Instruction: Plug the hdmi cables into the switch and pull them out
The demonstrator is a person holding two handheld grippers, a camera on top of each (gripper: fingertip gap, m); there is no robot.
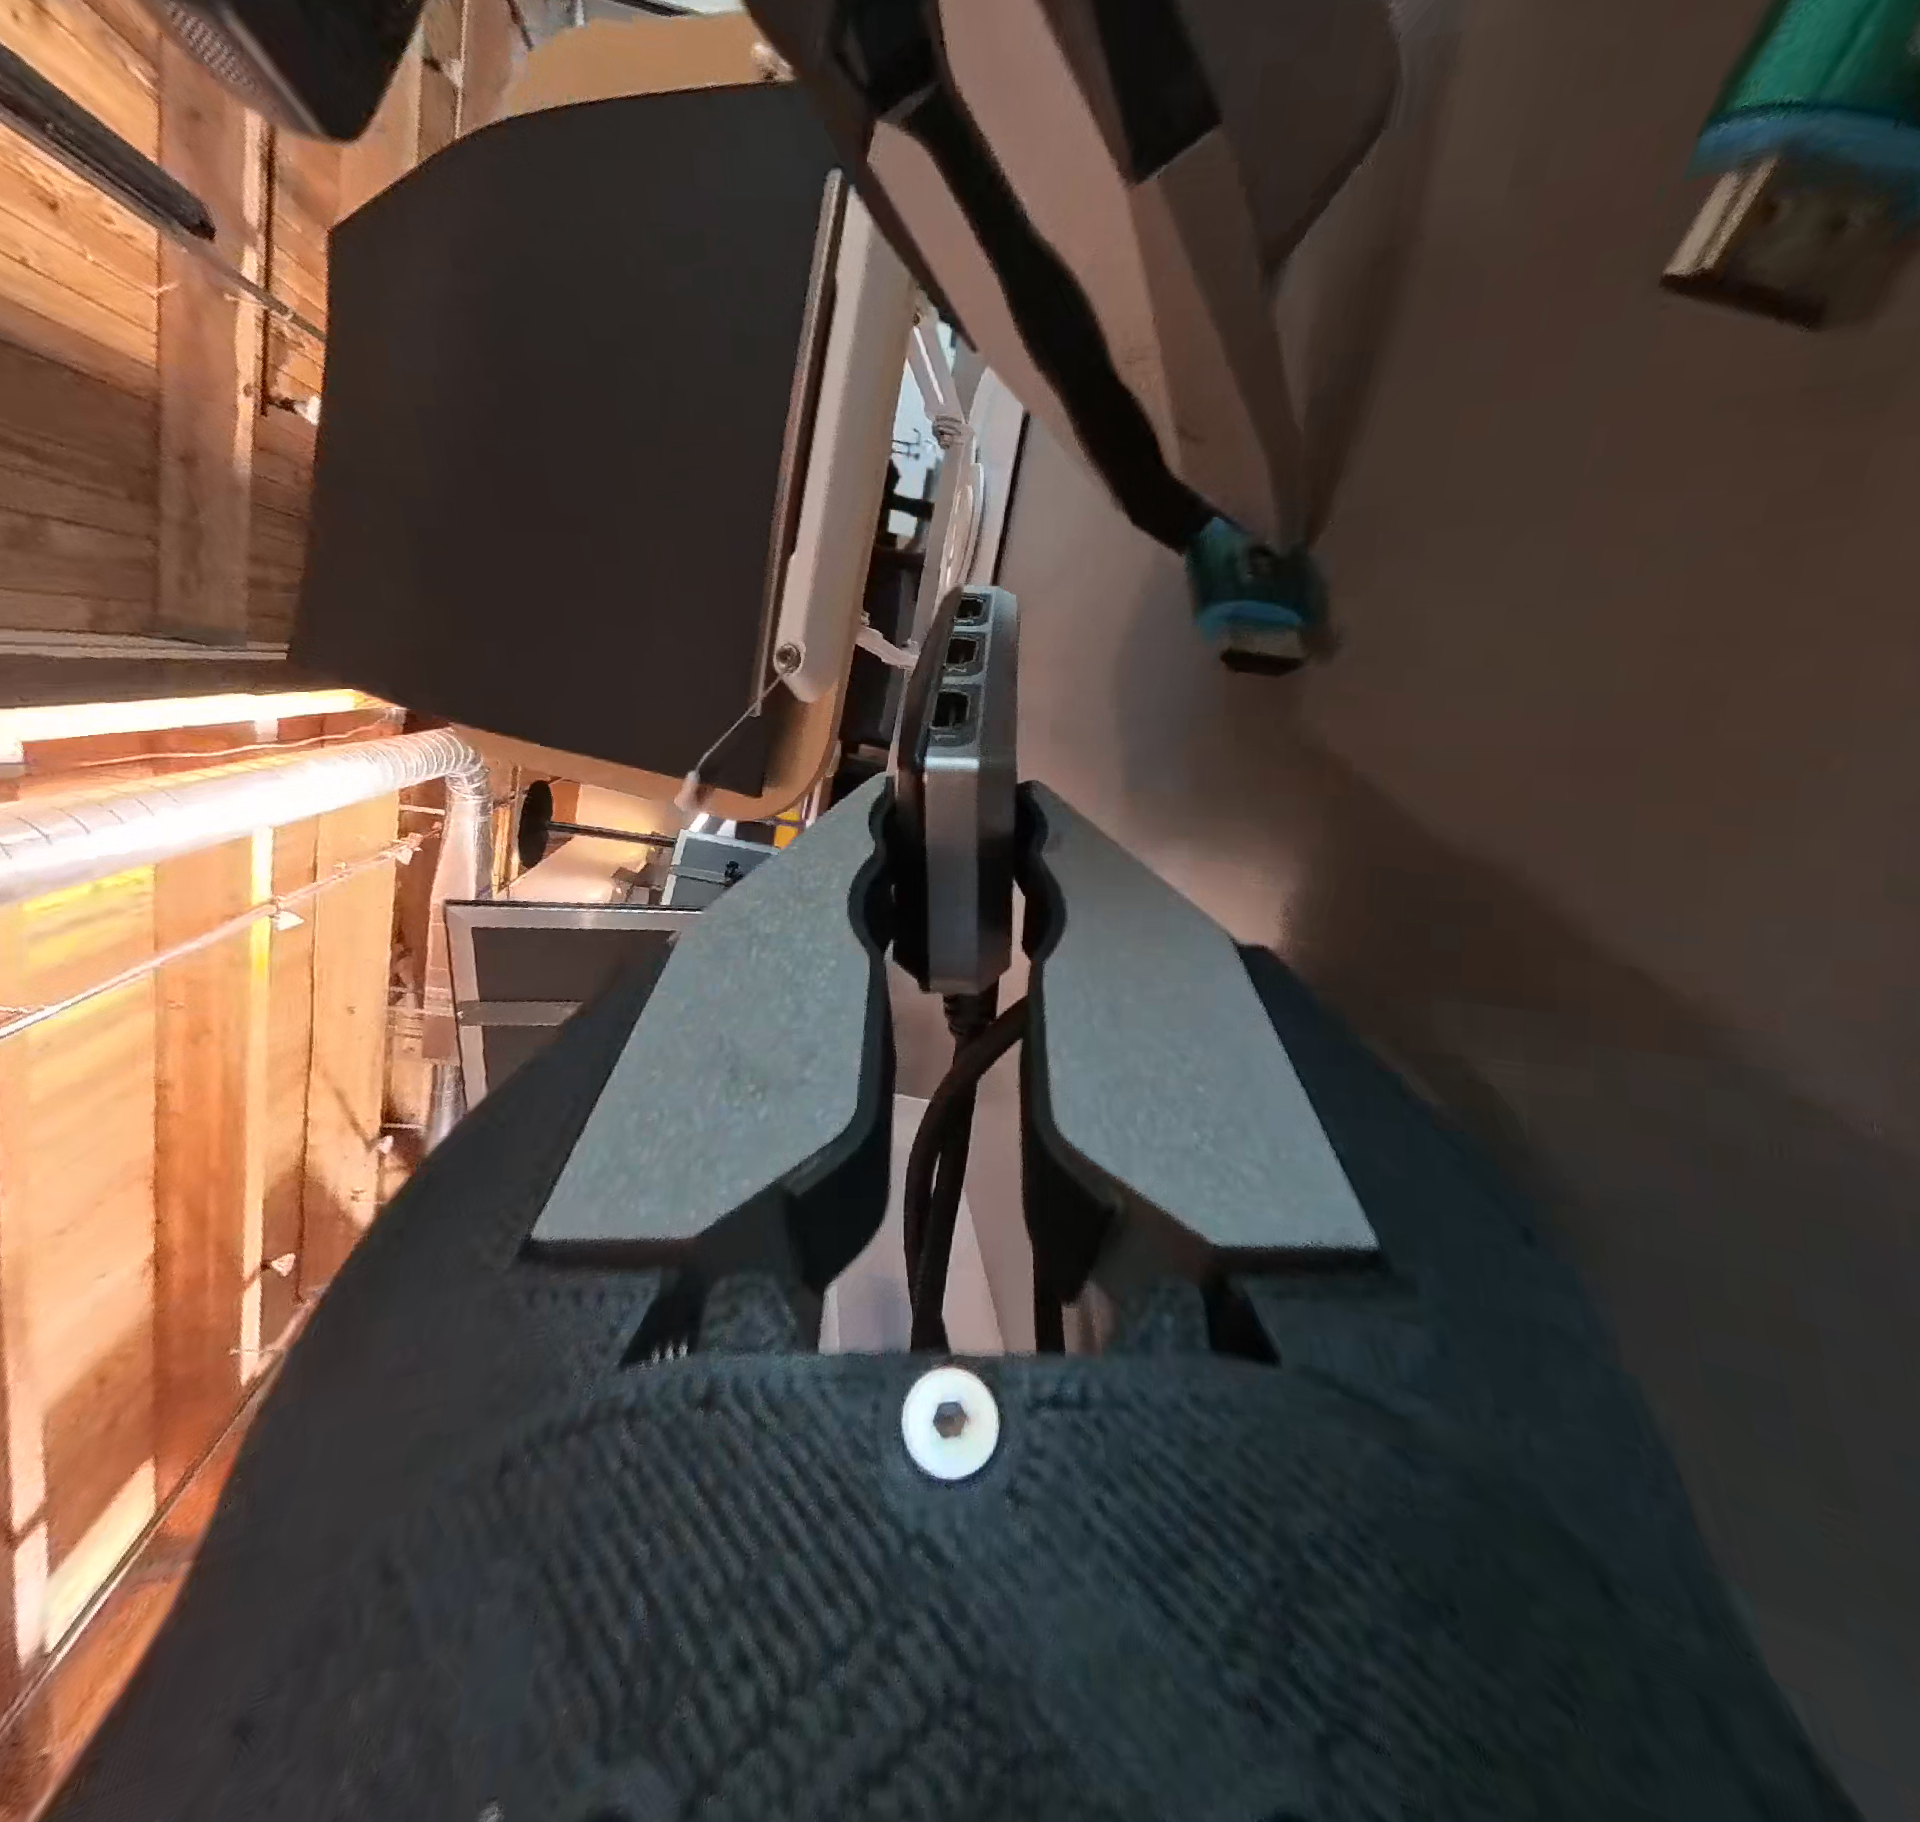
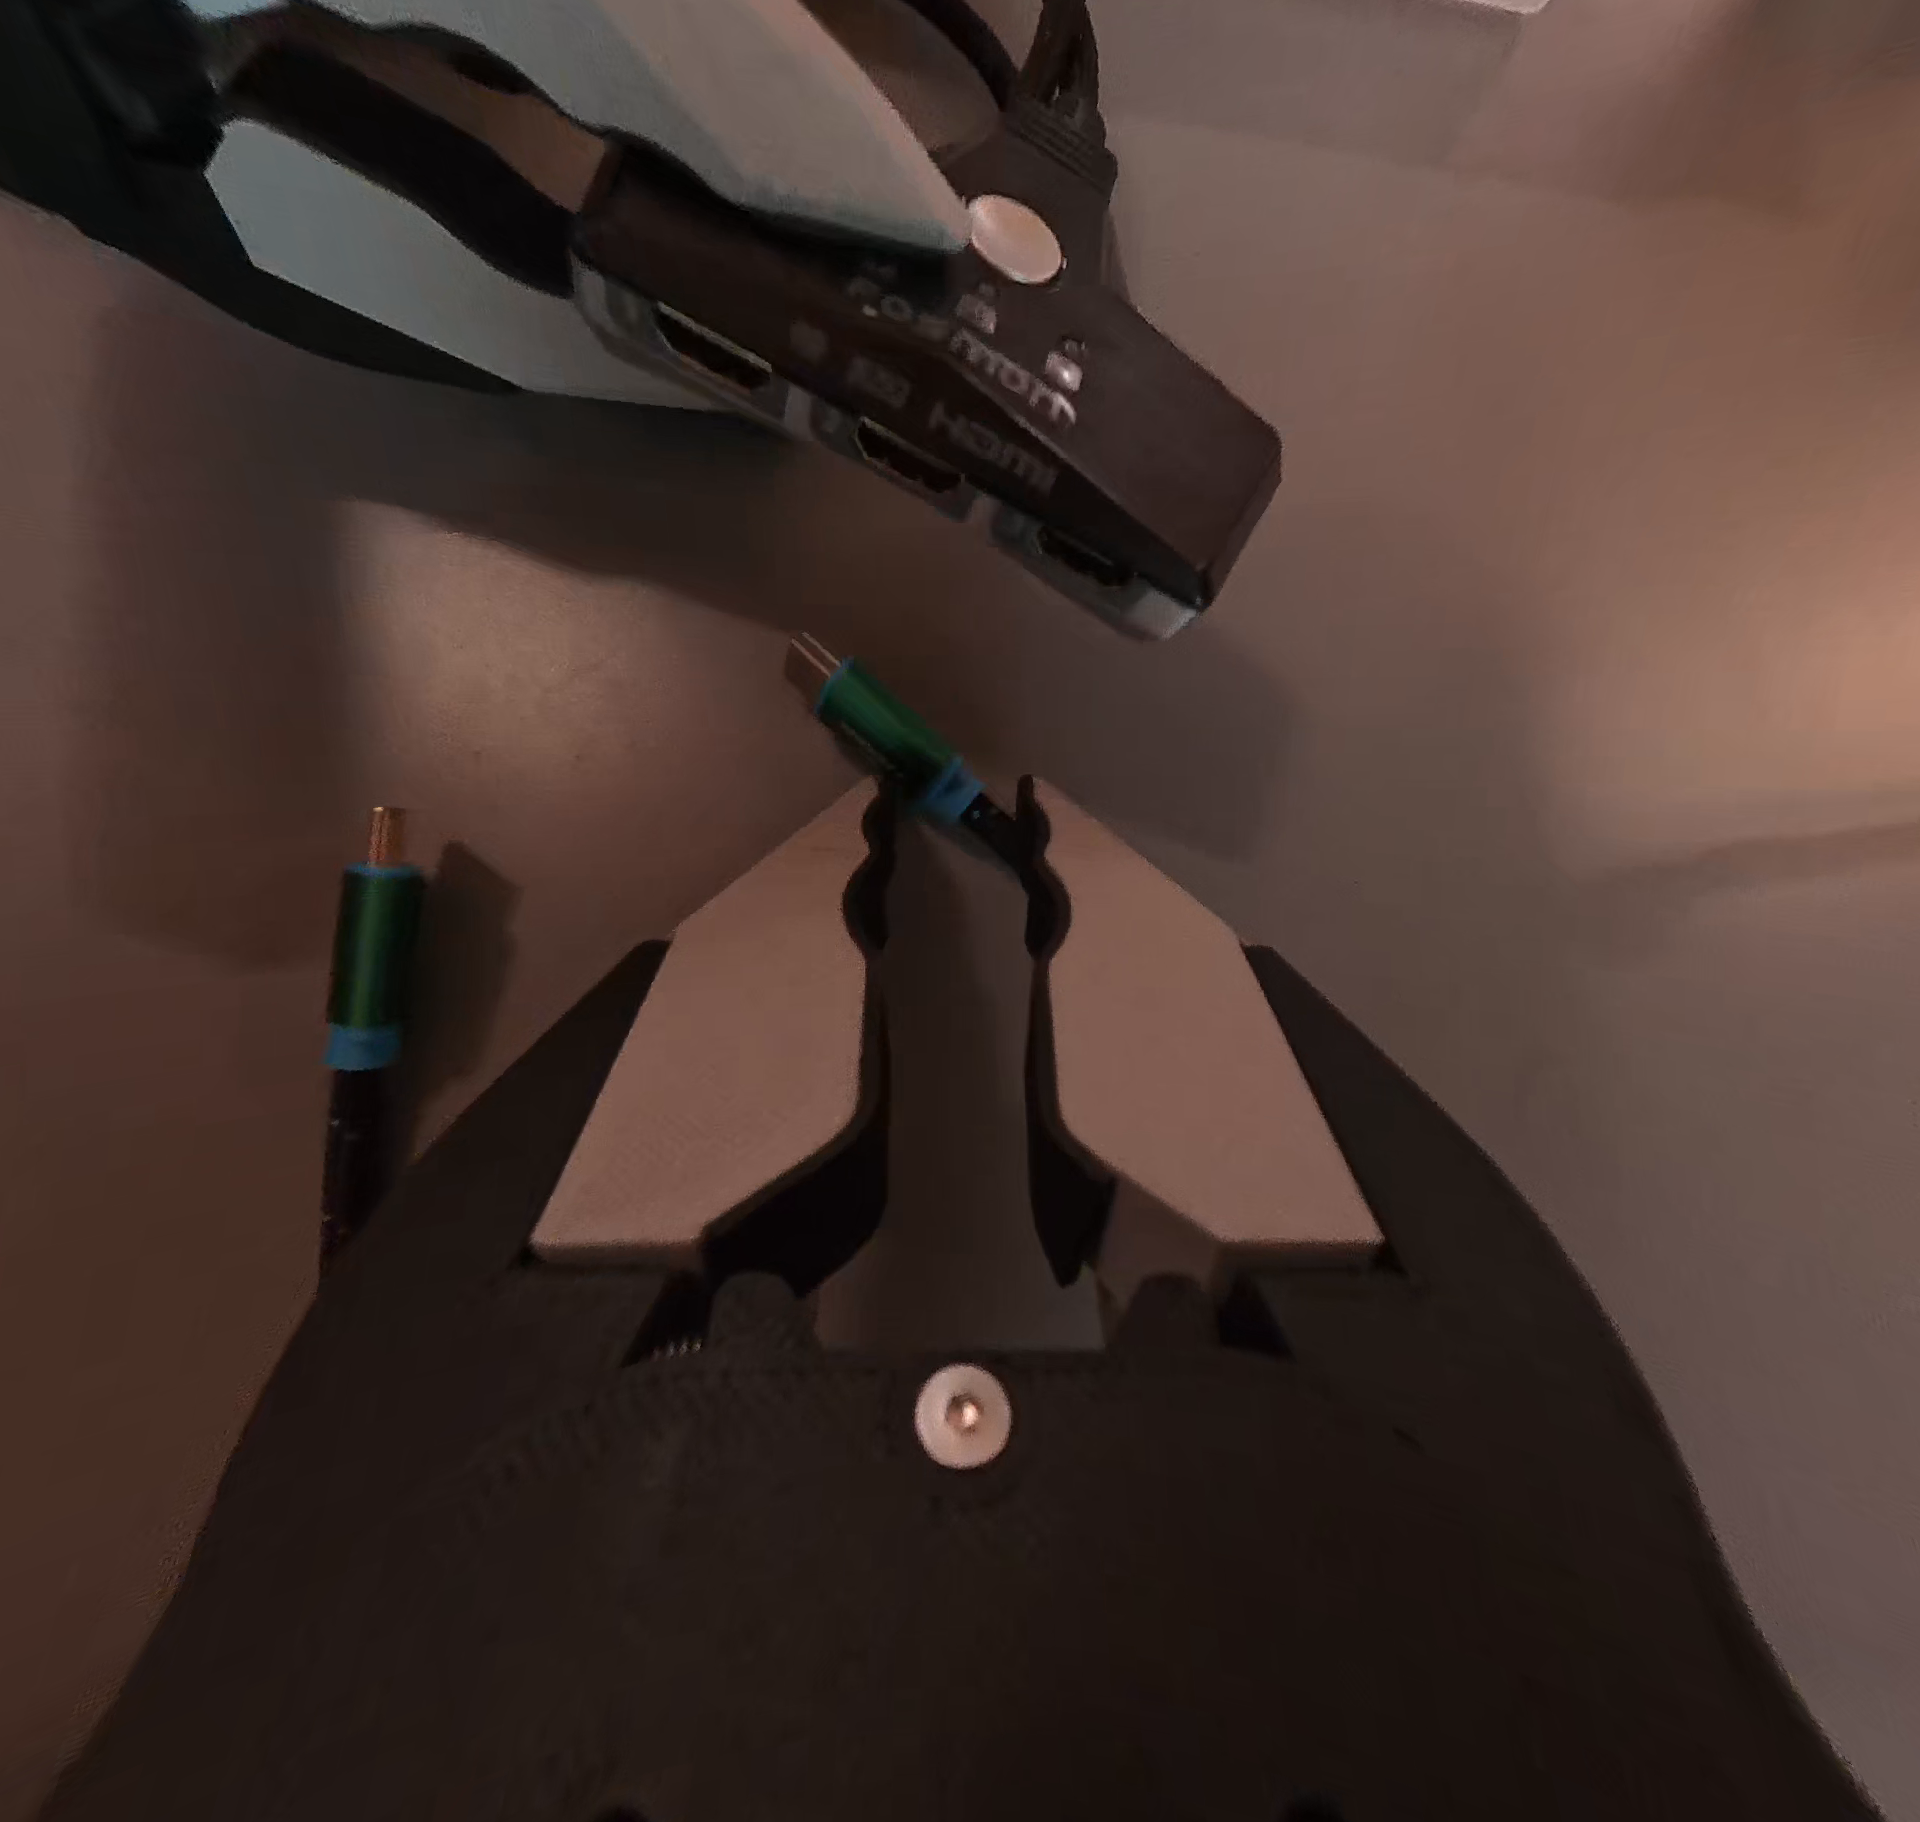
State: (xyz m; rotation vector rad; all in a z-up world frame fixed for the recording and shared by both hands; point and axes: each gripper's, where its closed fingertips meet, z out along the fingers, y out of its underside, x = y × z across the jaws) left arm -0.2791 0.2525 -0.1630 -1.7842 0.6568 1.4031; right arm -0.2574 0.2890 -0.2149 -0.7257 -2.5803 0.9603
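The left gripper (image 1: 956, 837), a black two-finger tool with flat grey finger plates and scalloped inner edges, is clamped on the narrow sides of the HDMI switch (image 1: 961, 733), a slim black box with a silvery port face, and holds it raised off the table (image 2: 1558, 733). The right gripper (image 2: 951, 816), of the same build, has its jaws narrowly apart; a green metallic HDMI plug with blue collars (image 2: 883, 733) sits at its fingertips, but whether the fingers actually pinch its cable end cannot be told from either view. The plug's gold tip points toward the switch and is near it, not touching. All three ports (image 2: 909, 468) on the switch face appear empty, so no insertion is in place now; by this showing, the plugging and pulling of this cable, and of the second, remain to be done. That second green plug (image 2: 376, 941), also with a gold tip and blue collars on a dark braided cable, lies on the matte brownish table well to the side, untouched. A round silver button (image 2: 1016, 240) sits on the switch's smooth top, and a black braided lead (image 1: 940, 1149) trails from its rear between the left fingers. Both views are motion-blurred at the plug.
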